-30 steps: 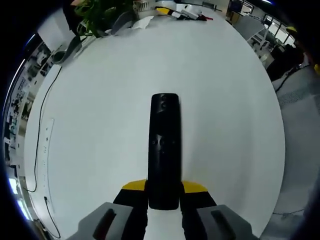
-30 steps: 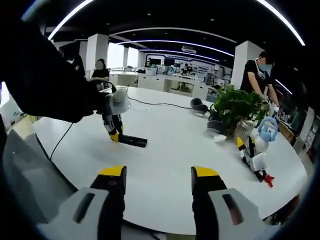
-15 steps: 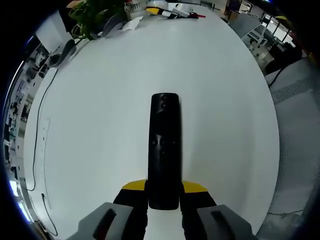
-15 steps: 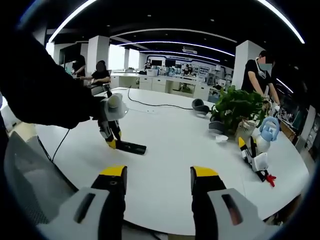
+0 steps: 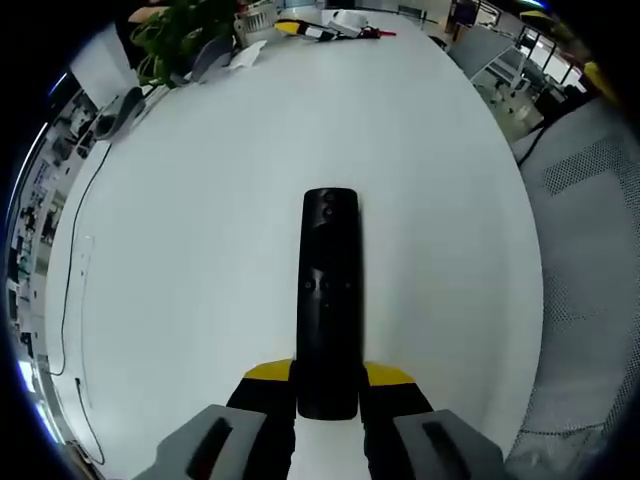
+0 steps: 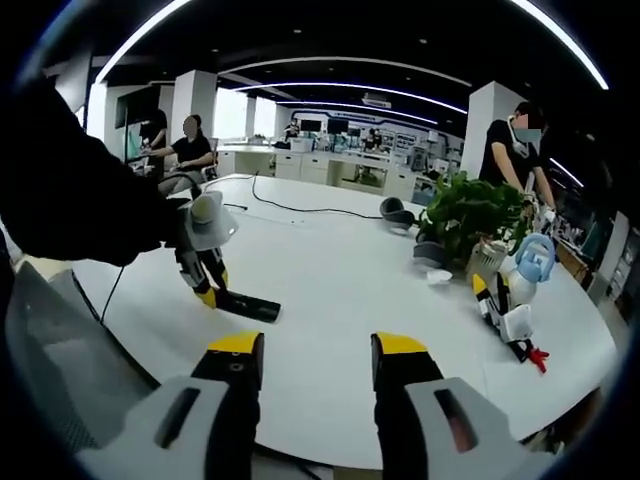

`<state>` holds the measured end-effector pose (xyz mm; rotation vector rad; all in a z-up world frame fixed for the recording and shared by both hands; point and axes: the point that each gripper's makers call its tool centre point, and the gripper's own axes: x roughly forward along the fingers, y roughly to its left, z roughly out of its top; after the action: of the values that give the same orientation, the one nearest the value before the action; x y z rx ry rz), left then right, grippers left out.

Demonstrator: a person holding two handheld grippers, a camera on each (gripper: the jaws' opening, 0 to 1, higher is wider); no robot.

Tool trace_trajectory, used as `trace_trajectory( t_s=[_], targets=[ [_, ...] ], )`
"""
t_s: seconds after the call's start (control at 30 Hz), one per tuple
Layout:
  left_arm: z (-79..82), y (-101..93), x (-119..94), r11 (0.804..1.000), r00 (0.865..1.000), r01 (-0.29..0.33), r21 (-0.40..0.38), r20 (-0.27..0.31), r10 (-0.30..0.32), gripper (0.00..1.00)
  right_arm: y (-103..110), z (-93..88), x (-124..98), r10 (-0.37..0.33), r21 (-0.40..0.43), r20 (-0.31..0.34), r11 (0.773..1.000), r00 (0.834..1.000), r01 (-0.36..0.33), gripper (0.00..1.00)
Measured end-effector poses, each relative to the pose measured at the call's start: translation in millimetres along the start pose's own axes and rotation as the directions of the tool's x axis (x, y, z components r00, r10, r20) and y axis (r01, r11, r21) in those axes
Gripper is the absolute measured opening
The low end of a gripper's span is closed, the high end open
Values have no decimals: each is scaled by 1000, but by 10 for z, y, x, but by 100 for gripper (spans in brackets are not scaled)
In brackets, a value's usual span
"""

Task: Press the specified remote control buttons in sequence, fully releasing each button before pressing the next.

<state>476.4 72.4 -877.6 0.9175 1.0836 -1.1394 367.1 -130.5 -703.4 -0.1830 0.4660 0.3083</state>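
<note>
Tongs of the left gripper [image 5: 328, 385] were clamped on the near end of a black remote control [image 5: 328, 300], with one yellow-tipped jaw on each side of it. In the left gripper view the remote pointed straight away from the camera over the white tabletop [image 5: 200, 250], and small buttons showed on its upper face. A thin cable [image 5: 68, 300] ran along the far left edge of the tabletop, and a green plant [image 5: 175, 35] stood at the far end.

In the right gripper view the right gripper [image 6: 312, 352] had its tongs apart, with nothing between them, near the close edge of the tabletop [image 6: 330, 290]. The left gripper [image 6: 208, 290] held the remote control [image 6: 245, 305] to the left, its far end low over the tabletop. A plant [image 6: 470, 215] and a small white and blue toy robot [image 6: 525, 275] stood at the right. People [image 6: 515, 140] were in the background.
</note>
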Motion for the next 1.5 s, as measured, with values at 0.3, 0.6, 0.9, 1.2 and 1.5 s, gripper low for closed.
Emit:
trace_trajectory(
  t_s=[0.3,0.6,0.9,1.2,1.5],
  targets=[
    [-26,-183,-19,1000,1000,1,-2,13,-1,24,46,-18,6,12,-31,-14,999,1000,-12,44],
    [-47,-354,-33,1000,1000,0,-6,28,0,24,66,-35,9,21,-34,-26,999,999,-21,41],
    [-66,-558,-48,1000,999,-2,-17,47,3,24,109,-87,27,42,-41,-60,998,997,-44,38],
    [-71,-769,-68,1000,997,-3,-27,79,5,24,193,-114,38,91,-43,-87,995,992,-95,32],
    [-75,-970,-76,1000,996,-4,-28,91,7,24,261,45,66,186,11,-90,983,978,-186,22]
  ],
)
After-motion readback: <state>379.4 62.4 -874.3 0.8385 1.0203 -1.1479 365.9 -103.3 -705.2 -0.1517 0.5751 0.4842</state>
